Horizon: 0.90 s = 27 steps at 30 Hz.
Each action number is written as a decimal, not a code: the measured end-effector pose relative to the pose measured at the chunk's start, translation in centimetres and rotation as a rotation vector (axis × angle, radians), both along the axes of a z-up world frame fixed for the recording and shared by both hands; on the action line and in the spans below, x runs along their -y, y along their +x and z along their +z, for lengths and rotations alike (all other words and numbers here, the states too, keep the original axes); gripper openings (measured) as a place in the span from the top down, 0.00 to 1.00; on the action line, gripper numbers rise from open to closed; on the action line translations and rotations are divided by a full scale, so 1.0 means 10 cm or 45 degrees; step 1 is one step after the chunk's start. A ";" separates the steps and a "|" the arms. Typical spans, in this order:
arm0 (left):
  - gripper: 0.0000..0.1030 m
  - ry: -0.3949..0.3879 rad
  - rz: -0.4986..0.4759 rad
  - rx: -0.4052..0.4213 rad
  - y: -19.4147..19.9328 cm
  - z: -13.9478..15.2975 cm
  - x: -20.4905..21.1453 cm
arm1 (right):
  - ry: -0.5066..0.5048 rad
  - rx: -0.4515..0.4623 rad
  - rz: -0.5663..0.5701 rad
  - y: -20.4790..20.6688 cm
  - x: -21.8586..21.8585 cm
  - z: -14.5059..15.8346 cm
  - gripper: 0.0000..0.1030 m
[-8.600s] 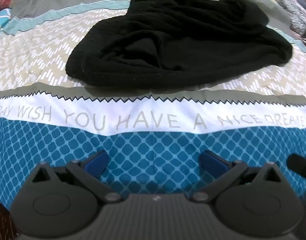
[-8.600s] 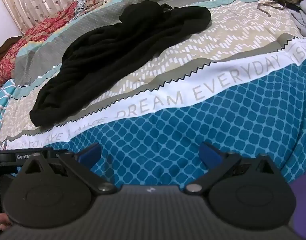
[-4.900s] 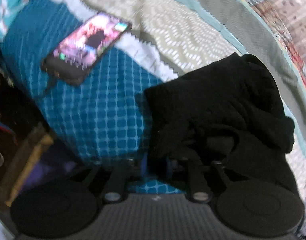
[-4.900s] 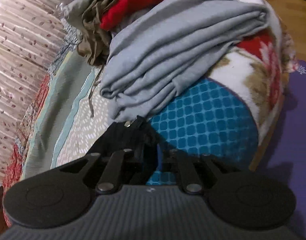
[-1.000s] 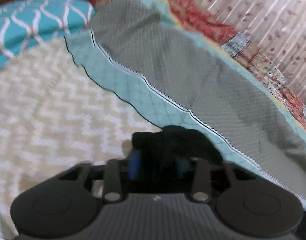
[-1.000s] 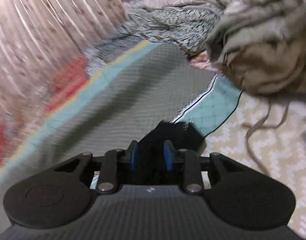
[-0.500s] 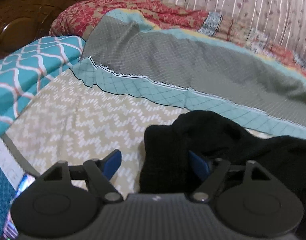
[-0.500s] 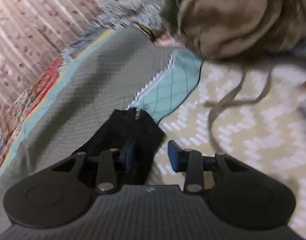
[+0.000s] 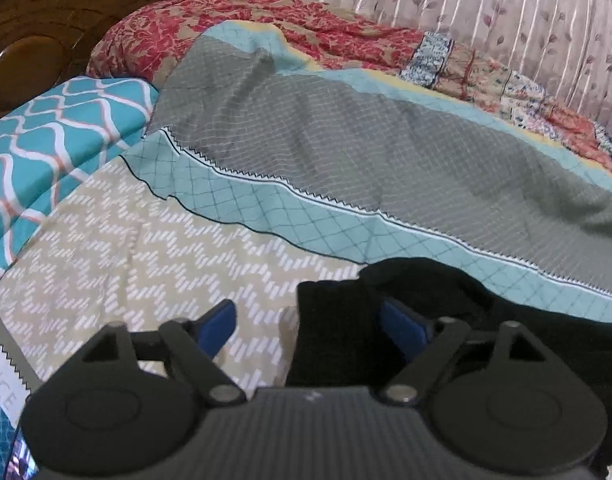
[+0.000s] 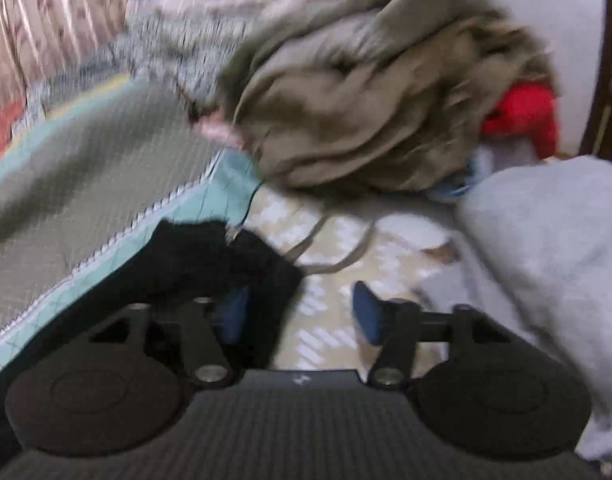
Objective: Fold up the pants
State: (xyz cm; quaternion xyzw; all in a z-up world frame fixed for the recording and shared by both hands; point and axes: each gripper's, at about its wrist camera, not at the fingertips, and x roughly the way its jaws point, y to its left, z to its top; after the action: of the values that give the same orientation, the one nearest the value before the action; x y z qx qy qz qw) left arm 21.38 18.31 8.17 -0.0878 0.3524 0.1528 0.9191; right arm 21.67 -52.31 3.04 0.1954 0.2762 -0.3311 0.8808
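Observation:
The black pants (image 9: 422, 312) lie spread on the patterned bedspread (image 9: 193, 248). In the left wrist view one end of them lies between my open left gripper's (image 9: 310, 326) blue fingers, draped against the right finger (image 9: 402, 328). In the right wrist view the other end of the pants (image 10: 209, 256) lies at my open right gripper's (image 10: 301, 316) left finger (image 10: 233, 312), with the bedspread showing between the fingers. This view is blurred.
A wooden headboard (image 9: 45, 32) and teal pillow (image 9: 45, 148) are at left, a curtain (image 9: 486, 8) behind. A tan clothes heap (image 10: 366, 100), a red item (image 10: 526, 116) and grey garment (image 10: 554, 248) lie right of the right gripper. A phone's corner (image 9: 17, 460) shows at lower left.
Both grippers were shut on the ends of the pants a second ago; they have since opened and let the cloth down on the bedspread. The right wrist view has swung right.

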 end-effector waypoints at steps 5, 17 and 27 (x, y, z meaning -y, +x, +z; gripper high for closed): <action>0.22 0.061 -0.025 -0.033 0.27 -0.03 -0.10 | 0.147 0.148 0.106 -0.41 -0.44 0.15 0.39; 0.91 0.424 -0.368 -0.219 1.11 -0.53 0.52 | 0.277 0.108 0.512 -0.63 -1.60 0.14 0.39; 0.22 0.404 -0.232 -0.092 0.49 0.10 0.37 | 0.302 0.064 0.788 -0.82 -2.11 0.20 0.39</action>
State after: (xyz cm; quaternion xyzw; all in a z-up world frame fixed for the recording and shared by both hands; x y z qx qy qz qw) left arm 26.31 14.64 9.12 0.0959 0.3632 0.1254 0.9182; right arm 13.45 -31.20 4.99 0.2116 0.3374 -0.0083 0.9172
